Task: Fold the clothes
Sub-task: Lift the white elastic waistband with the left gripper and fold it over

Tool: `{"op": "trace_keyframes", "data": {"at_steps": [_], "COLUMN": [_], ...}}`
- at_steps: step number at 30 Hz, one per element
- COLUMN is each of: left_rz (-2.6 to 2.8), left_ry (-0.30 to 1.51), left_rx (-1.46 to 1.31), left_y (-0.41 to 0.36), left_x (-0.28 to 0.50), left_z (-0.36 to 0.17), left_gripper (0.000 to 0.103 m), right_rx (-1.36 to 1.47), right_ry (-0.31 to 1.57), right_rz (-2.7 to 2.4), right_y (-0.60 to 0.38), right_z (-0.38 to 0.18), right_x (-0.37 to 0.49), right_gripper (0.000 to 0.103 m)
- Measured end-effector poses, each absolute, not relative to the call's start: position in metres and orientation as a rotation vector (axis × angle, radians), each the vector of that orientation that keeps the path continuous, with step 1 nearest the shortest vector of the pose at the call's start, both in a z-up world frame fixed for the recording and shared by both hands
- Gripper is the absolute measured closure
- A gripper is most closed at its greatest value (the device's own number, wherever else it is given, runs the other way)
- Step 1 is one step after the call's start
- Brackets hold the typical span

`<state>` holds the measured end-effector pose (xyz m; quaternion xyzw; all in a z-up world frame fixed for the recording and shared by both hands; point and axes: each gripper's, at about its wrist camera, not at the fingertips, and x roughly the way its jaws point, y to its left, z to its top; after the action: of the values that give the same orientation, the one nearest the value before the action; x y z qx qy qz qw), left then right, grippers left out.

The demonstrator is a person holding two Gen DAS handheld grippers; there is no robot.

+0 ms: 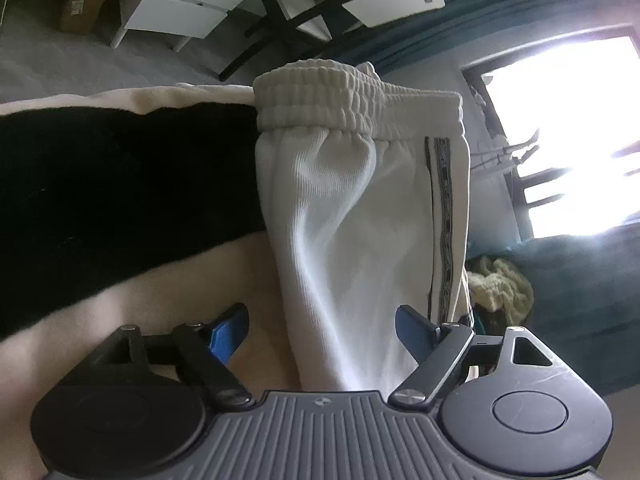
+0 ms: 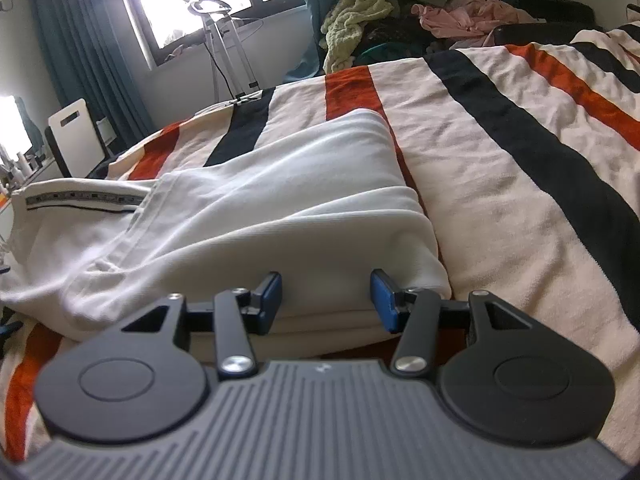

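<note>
**A:** Where do things lie, biggest first?

**B:** The striped blanket [image 2: 500, 128] covers the bed, cream with black and orange bands. On it lies a pair of white trousers [image 2: 256, 200], already doubled: the right wrist view shows layers stacked at the near edge and a rounded fold along the right side. The elastic waistband [image 1: 352, 100] sits at the far end in the left wrist view, with a dark side stripe [image 1: 440, 216] running down the leg.

**A:** And the grippers?

**B:** The left gripper [image 1: 322, 334] has its fingers spread wide, the trouser leg running between them but neither pad touching cloth, so it holds nothing. The right gripper [image 2: 326, 300] is likewise parted, straddling the stacked near edge (close, yet not pinched, as far as I can tell).

**A:** Which step, then?

**B:** It fits either taking hold for another fold or letting go after one. A further fold would call for both grippers to close on the edge layers together, so none slips free.
</note>
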<state>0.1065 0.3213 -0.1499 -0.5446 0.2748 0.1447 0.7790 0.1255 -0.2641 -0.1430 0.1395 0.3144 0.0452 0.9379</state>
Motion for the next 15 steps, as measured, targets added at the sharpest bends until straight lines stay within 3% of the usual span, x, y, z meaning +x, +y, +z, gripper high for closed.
{"op": "trace_keyframes", "data": {"at_steps": [8,15], "left_rz": [0.294,0.291], "left_ry": [0.615,0.618], "left_rx": [-1.22,-1.243], "left_y": [0.318,0.318], "left_x": [0.1,0.116], "left_z": [-0.156,-0.163], "left_gripper": [0.015,0.011], "right_rx": [0.281,0.208], "right_ry": [0.613,0.428], "right_rz": [0.087,0.084], "right_y": [-0.264,-0.259], "right_z": [-0.138,-0.113], "right_x": [0.121,0.101], "right_gripper": [0.051,0.051]}}
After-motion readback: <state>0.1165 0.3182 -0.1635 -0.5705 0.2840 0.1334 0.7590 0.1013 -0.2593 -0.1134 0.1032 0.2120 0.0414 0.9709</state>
